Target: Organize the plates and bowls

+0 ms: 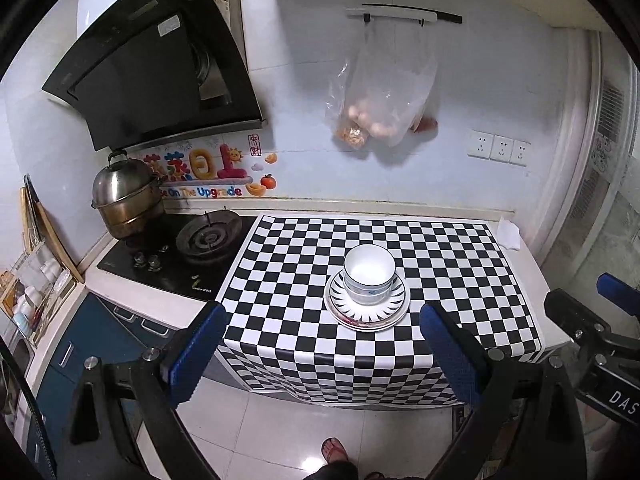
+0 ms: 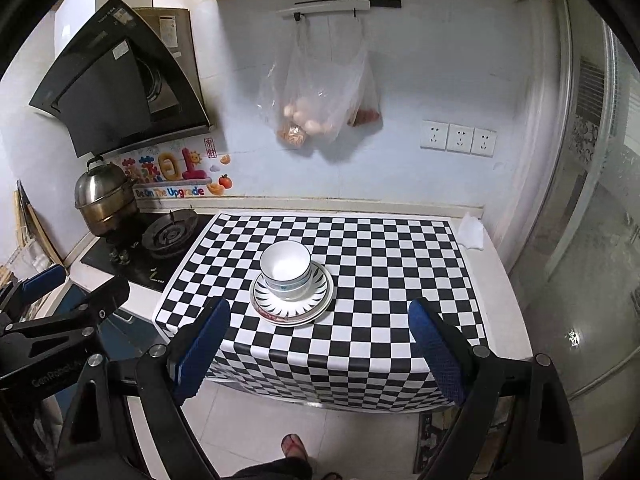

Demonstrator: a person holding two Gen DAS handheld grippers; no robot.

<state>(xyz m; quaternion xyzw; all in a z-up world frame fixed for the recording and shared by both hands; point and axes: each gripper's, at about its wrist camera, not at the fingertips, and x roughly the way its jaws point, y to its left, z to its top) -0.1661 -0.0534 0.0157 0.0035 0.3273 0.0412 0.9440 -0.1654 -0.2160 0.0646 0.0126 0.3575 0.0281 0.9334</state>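
Bowls (image 1: pixel 369 278) nested on stacked plates (image 1: pixel 366 306), centre of checkered bench (image 1: pixel 460 264) | stove (image 1: pixel 208 236) at 9 o'clock of stack | left tool (image 1: pixel 320 344) apart, empty | right tool (image 2: pixel 320 340) apart, empty, both clear of stack

Glossy ceramic bowls (image 1: pixel 369 276) and plates (image 1: pixel 366 307) on smooth checkered cloth (image 1: pixel 440 264); shiny metal pot (image 1: pixel 124 200).

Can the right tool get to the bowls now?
Probably yes. The right tool is open and empty, and nothing sits between it and the bowls stacked on the plates.
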